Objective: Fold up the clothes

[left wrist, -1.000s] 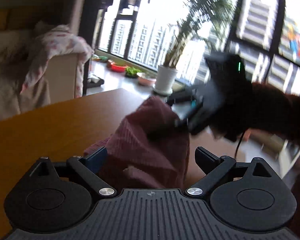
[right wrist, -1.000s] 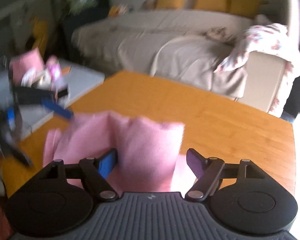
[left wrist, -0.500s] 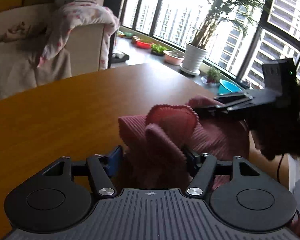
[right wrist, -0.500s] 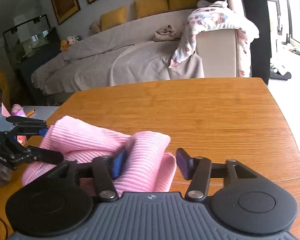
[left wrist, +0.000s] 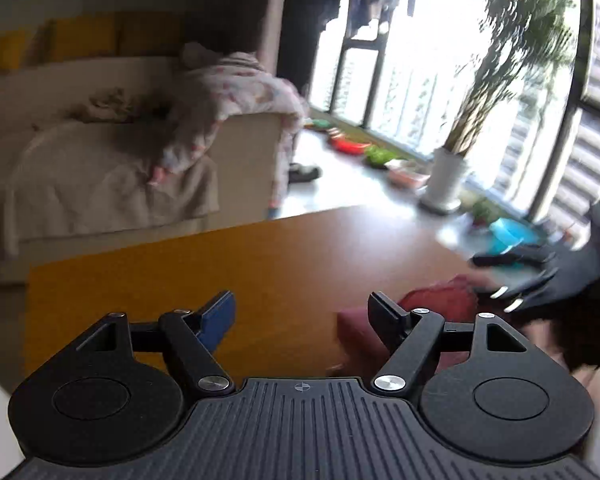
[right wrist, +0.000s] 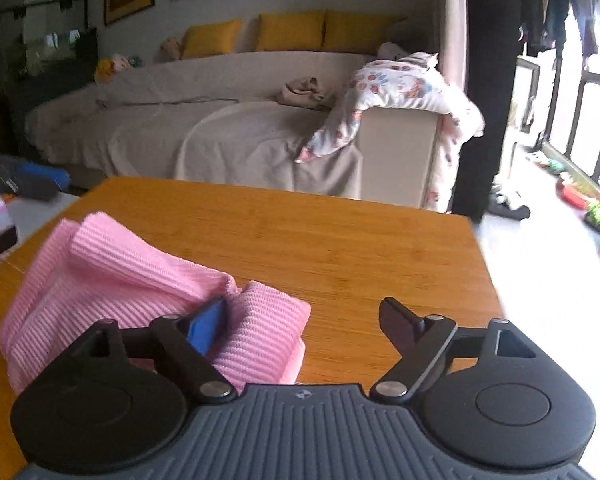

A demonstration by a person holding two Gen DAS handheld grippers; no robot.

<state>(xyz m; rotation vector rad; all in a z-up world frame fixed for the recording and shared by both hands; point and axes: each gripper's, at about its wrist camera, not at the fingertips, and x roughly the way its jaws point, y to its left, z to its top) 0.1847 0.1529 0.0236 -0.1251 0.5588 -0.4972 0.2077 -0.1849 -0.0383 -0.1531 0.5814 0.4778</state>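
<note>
- One pink cloth [right wrist: 112,280] lies bunched on the wooden bench [right wrist: 320,248], at its left near part in the right wrist view.
- Left hand-held gripper [left wrist: 302,312]: fingers spread wide, nothing between them.
- Right hand-held gripper [right wrist: 300,320]: fingers spread wide; the cloth drapes around its left finger.
- One sofa [right wrist: 228,128] stands behind.

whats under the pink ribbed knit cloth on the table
The pink ribbed knit cloth lies bunched directly on the orange wooden table; bare wood shows all around it. Whatever might sit beneath its folds is covered, so nothing more can be told.
</note>
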